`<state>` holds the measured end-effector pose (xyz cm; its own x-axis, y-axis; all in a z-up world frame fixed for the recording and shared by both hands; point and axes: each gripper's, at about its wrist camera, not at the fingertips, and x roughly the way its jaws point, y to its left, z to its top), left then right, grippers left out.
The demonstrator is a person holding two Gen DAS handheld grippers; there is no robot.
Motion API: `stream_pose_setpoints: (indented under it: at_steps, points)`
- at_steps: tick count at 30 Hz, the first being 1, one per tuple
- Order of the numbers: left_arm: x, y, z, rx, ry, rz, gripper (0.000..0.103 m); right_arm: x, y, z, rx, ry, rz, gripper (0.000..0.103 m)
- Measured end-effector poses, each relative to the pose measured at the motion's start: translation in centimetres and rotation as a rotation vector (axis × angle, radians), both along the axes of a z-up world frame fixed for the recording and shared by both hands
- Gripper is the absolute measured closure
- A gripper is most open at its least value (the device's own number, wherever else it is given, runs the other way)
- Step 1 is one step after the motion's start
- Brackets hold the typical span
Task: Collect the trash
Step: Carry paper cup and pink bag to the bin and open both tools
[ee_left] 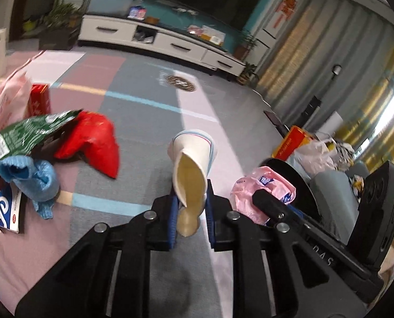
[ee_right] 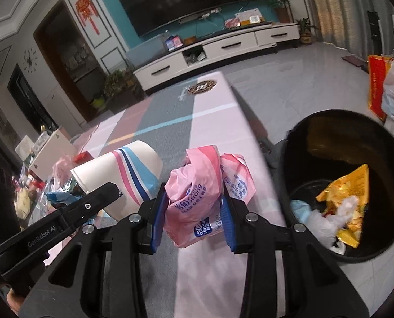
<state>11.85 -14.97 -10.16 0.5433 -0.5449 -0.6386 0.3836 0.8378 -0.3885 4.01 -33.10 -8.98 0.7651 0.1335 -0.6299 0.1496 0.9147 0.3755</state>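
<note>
Two grippers work over a striped pink, grey and white table mat (ee_right: pixel 212 100), each with a piece of trash in its grip. At the table's right edge stands a round black bin (ee_right: pixel 297 143), smooth-walled, already holding a crinkled yellow wrapper (ee_right: pixel 350 185) and pale scraps.

The right gripper (ee_right: pixel 194 217) is clamped on a crumpled pink tissue packet (ee_right: pixel 194 190), a soft glossy film printed in blue that bulges above and below the blue pads. The left gripper (ee_left: pixel 190 212) has its jaws drawn close on the rim wall of a paper cup (ee_left: pixel 194 156): white, conical, with pink and blue stripes and a cream lining, the mouth squashed to a narrow oval between the pads.

More litter lies at the left of the table: a green foil bag (ee_left: pixel 24 135), a creased red wrapper (ee_left: pixel 93 143) and a blue knitted cloth (ee_left: pixel 35 177).

The risk appears to lie in the carry to the bin. The cup is pinched by a thin, yielding edge and could buckle or swing loose; the slick film could slide from the pads. With the two tools so near each other, a collision could knock either piece onto the floor short of the bin.
</note>
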Motion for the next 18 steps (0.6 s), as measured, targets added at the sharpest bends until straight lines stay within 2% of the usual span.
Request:
stream_pose_setpoints:
  at_steps: [9,18]
  points:
    - [-3.0,-5.4,2.3,0.020,-0.059,-0.178,0.081,-5.2,-5.6,1.7,-0.022,-0.052,-0.163,0.066]
    - [-4.7,-13.1,2.5,0.078,-0.094,-0.349,0.078,-7.9,-11.4,0.3,0.015,-0.033,-0.320,0.065]
